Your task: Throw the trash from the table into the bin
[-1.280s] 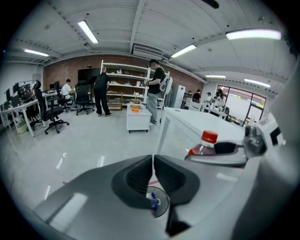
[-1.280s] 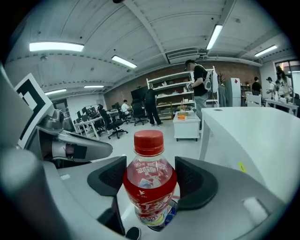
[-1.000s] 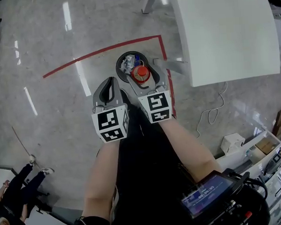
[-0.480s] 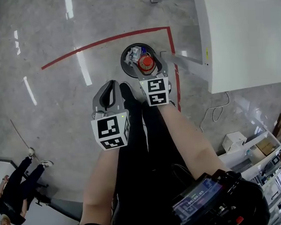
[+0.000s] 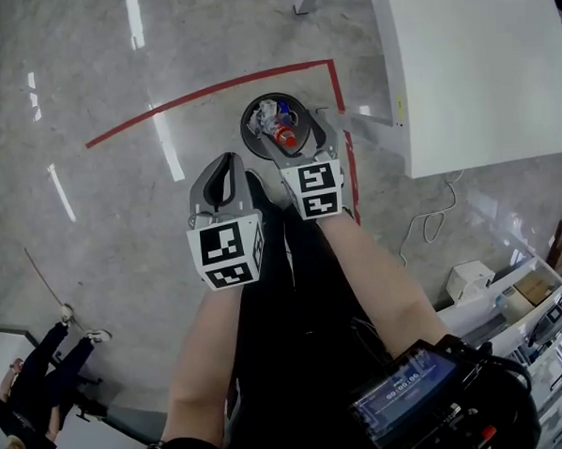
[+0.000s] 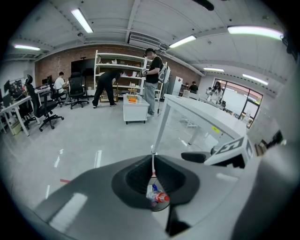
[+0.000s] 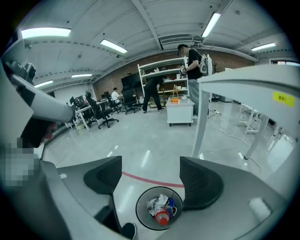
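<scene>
The left arm and right arm reach forward and down side by side, the nearer left gripper with jaws together, the farther right gripper opening its empty jaws.

The round black mesh bin stands upright on the floor, holding a red container, crumpled white paper and a blue scrap.

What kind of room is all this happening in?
Probably an open-plan lab or workshop office: office chairs by desks, white shelving against a brick wall, and red tape marking the polished floor.
</scene>
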